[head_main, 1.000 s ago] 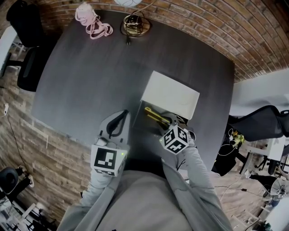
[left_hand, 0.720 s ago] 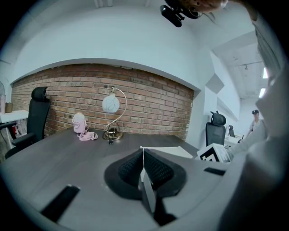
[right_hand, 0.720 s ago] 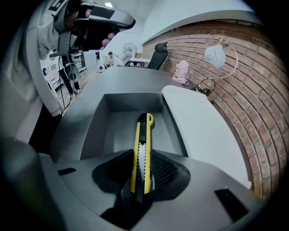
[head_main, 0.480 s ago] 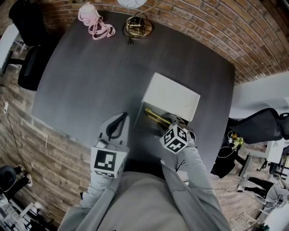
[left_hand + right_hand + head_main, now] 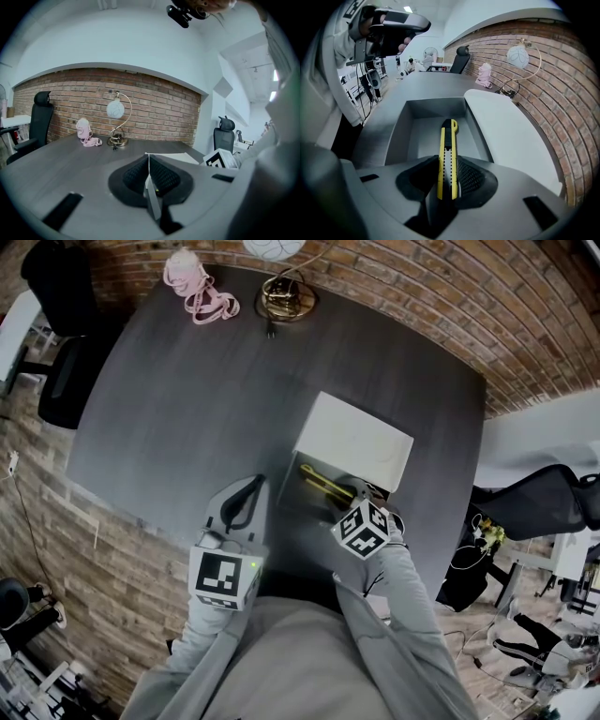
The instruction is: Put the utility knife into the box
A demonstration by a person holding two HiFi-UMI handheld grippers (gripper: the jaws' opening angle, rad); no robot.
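Box (image 5: pixel 289 495) sits open on dark tabletop (image 5: pixel 206 381), near the person's edge, right of centre. White lid (image 5: pixel 356 439) is flipped back on the far side; grey inside shows in the right gripper view.

R claw (image 5: pixel 352 493) is clamped on the utility knife (image 5: pixel 322 486), yellow w/ black end. Right gripper view: jaws pinch the knife's rear part from both sides, and the front part runs out lengthwise over the box floor, black tip toward the far wall. Knife is over the open cavity, btwn the side walls, roughly parallel to them. Can't tell if it touches the floor.

L claw (image 5: pixel 246 498) is just left of the box, over bare tabletop, apart from the box. Left gripper view: both jaws pressed together along one line, nothing btwn them. Marker cubes on both grippers face up at the head cam.

Far edge of tabletop: lamp w/ brass ring base (image 5: pixel 284 294) and a pink bundle w/ cord (image 5: pixel 192 282) beside it, both well apart from the box. Brick wall (image 5: pixel 422 296) behind. Black office chair (image 5: pixel 56 343) at the tabletop's left side, another at right.
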